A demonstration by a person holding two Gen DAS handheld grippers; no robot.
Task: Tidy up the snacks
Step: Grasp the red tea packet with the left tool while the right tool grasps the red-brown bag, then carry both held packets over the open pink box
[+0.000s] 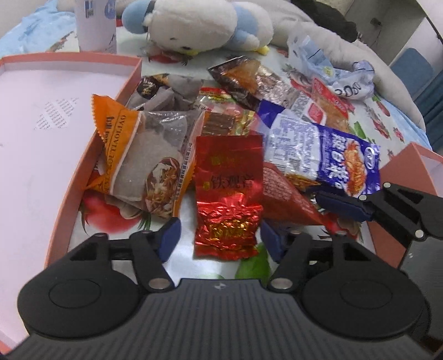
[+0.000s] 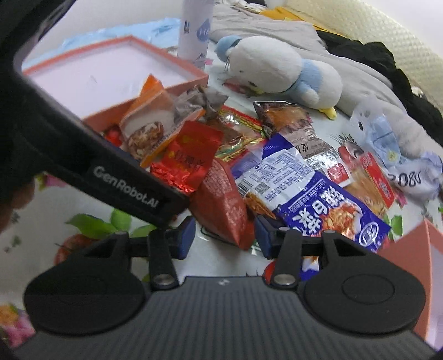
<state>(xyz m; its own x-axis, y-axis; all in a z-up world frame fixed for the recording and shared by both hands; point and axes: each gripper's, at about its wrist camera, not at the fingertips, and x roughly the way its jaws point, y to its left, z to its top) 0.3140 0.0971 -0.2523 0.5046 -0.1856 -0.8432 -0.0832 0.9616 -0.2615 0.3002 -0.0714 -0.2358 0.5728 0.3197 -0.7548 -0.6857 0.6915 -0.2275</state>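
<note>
A pile of snack packets lies on a fruit-print cloth. In the left wrist view my left gripper (image 1: 220, 239) is open, its jaws on either side of the lower end of a shiny red foil packet (image 1: 228, 193). An orange-edged packet (image 1: 138, 155) lies left of it, a blue-and-white packet (image 1: 324, 155) to the right. In the right wrist view my right gripper (image 2: 223, 236) is open around the tip of a dark red wedge-shaped packet (image 2: 224, 199), beside the blue-and-white packet (image 2: 310, 193). The right gripper also shows in the left wrist view (image 1: 346, 205).
An open orange box with a pale lining (image 1: 83, 171) sits left of the pile, and also shows in the right wrist view (image 2: 116, 74). A second orange box (image 2: 420, 260) is at the right. A white-and-blue plush toy (image 1: 199, 25), a white bottle (image 1: 95, 25) and grey clothing lie behind.
</note>
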